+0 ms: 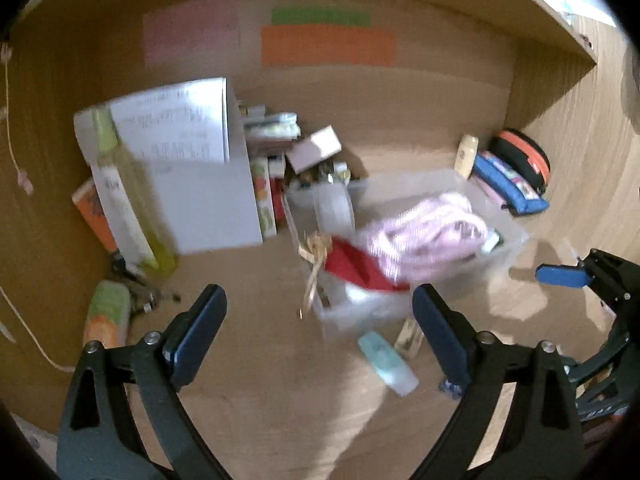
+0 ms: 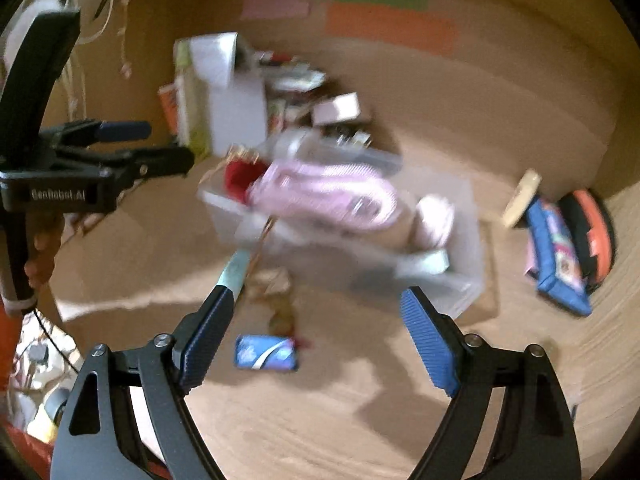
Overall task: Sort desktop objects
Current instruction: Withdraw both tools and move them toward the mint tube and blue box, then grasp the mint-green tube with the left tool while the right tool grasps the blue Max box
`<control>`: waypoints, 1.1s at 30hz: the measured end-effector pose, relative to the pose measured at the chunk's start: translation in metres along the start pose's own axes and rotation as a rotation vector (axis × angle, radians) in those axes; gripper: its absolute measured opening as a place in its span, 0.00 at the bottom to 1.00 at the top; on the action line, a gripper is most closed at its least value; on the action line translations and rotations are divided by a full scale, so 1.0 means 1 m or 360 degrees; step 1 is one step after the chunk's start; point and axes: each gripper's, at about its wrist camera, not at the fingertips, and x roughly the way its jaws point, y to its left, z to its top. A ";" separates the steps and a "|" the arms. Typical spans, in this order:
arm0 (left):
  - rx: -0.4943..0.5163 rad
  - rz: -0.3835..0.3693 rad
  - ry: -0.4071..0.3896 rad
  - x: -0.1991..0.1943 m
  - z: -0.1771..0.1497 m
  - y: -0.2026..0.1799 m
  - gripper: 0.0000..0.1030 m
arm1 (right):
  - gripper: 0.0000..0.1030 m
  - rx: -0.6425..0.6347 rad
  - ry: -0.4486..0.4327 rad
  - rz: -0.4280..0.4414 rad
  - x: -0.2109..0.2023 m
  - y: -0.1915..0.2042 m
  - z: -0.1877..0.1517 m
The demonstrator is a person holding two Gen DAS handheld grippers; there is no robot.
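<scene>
My left gripper [image 1: 320,300] hangs open over the wooden desk, with nothing between its fingers. Just beyond it stands a clear plastic bin [image 1: 504,240] that holds a pink striped cloth [image 1: 432,232] and a red item [image 1: 352,264]. A teal tube [image 1: 386,362] lies on the desk in front of the bin. My right gripper [image 2: 316,304] is open too, above a blue packet [image 2: 266,354] on the desk, and grips nothing. The bin [image 2: 464,248] and the pink cloth [image 2: 328,192] lie ahead of it. The picture is blurred.
A white box with papers [image 1: 192,168], a green bottle [image 1: 132,200] and small boxes crowd the back left. A cream bottle [image 1: 466,156], a blue pencil case [image 1: 508,184] and an orange-black case [image 1: 524,156] sit at the back right. A shelf wall closes the back.
</scene>
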 end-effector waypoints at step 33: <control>0.0031 -0.0082 0.0421 0.076 -0.055 -0.030 0.92 | 0.51 -0.0063 0.0224 0.0150 0.057 0.028 -0.049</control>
